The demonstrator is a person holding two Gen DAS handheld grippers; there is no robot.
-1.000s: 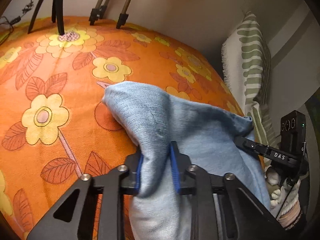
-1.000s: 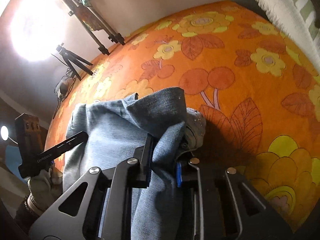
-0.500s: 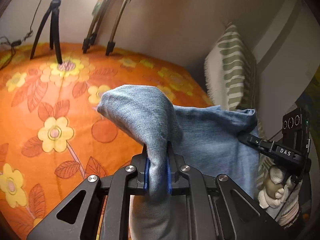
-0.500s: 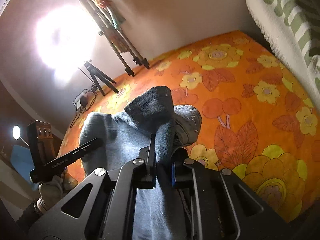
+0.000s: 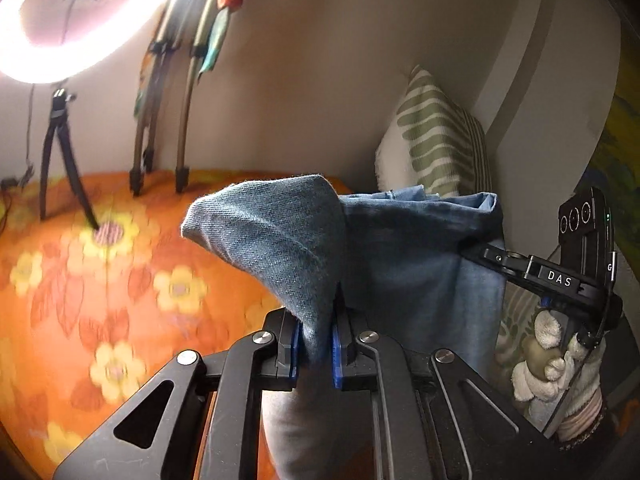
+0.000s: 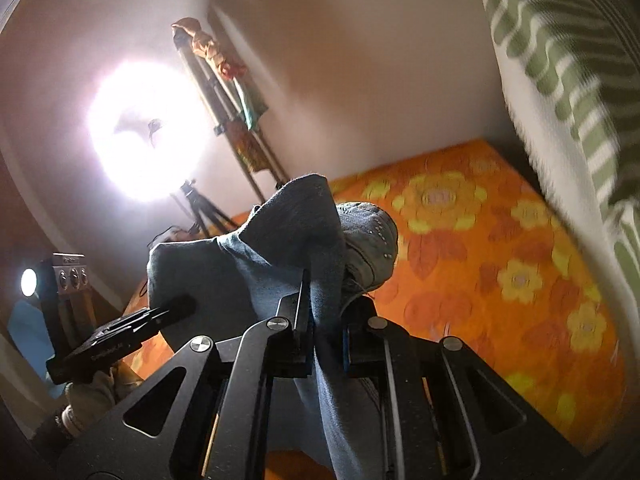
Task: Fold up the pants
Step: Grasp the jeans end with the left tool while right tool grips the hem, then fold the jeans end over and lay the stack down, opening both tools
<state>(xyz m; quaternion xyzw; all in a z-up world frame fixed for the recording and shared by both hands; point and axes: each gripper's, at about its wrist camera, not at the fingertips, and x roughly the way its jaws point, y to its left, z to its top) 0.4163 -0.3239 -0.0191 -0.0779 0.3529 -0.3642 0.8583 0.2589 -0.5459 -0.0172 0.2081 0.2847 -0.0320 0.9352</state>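
The blue denim pants (image 5: 272, 232) hang lifted above the orange flowered bedspread (image 5: 80, 280), stretched between both grippers. My left gripper (image 5: 316, 344) is shut on a bunched fold of denim, its blue pads pressing the cloth. In the same view the right gripper (image 5: 470, 249) pinches the far edge, with a gloved hand (image 5: 552, 356) below it. From the right wrist, my right gripper (image 6: 326, 320) is shut on another fold of the pants (image 6: 280, 248), and the left gripper (image 6: 182, 307) grips the cloth at lower left. The lower part of the pants is hidden below the fingers.
A green-and-white patterned pillow (image 5: 436, 140) leans on the wall at the bed's head and shows as a pillow (image 6: 560, 60) at the upper right of the right wrist view. A bright ring light (image 5: 60, 20) on a tripod (image 5: 60, 152) and wooden easel legs (image 5: 180, 128) stand on the far side of the bedspread (image 6: 480, 280).
Both grippers have risen, carrying the pants up off the bedspread, which now lies farther below. Their jaws have pinched tighter on the folds, and more wall and ring light show.
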